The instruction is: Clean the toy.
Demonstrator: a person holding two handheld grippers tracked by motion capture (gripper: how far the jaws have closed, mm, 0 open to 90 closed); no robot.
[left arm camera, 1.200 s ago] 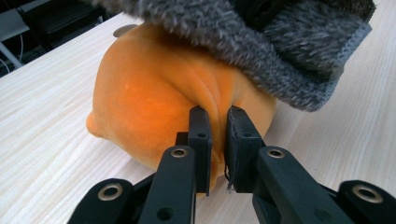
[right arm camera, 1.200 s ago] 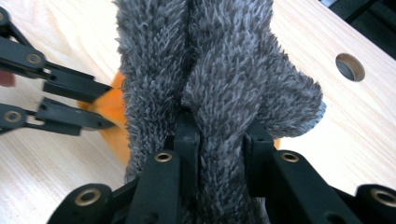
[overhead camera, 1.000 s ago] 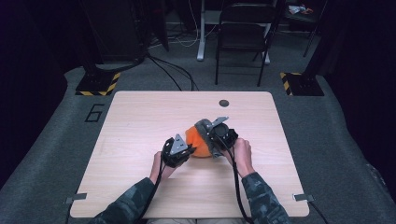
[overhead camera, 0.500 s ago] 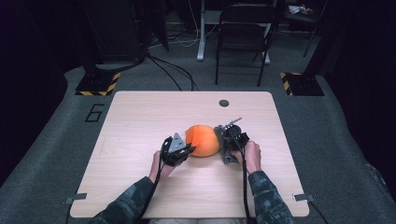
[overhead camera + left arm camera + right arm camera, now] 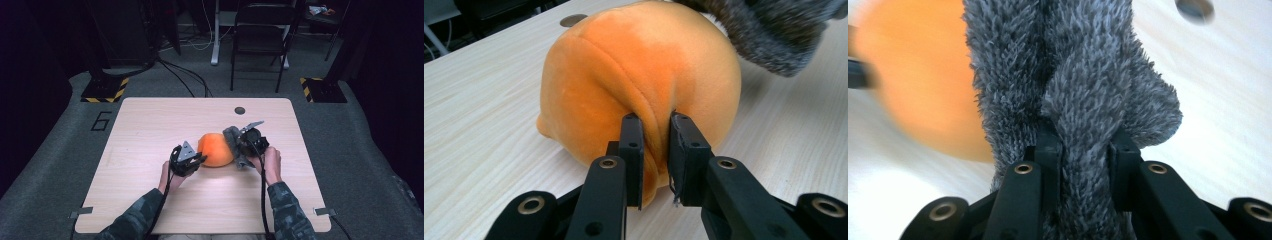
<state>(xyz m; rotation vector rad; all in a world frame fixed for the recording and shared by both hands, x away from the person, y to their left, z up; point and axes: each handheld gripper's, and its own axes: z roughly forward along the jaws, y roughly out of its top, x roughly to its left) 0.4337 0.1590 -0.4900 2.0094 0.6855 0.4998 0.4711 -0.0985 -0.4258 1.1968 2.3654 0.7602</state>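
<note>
Left tongs (image 5: 655, 145) pinch a fold of the orange plush (image 5: 215, 149) at mid-desk (image 5: 150, 130). Right tongs (image 5: 1083, 150) clamp the grey fuzzy piece (image 5: 1073, 75) touching the plush's right side; both hands rest low.

A pale wooden table (image 5: 150, 150) with a small dark round grommet (image 5: 240, 110) stands on grey carpet (image 5: 60, 165) marked with the number 6 (image 5: 101, 120). Beyond it, a black folding chair (image 5: 262, 37), loose cables (image 5: 187, 77) and two black bases edged in yellow-and-black hazard tape (image 5: 106, 90) sit in a dim room.
</note>
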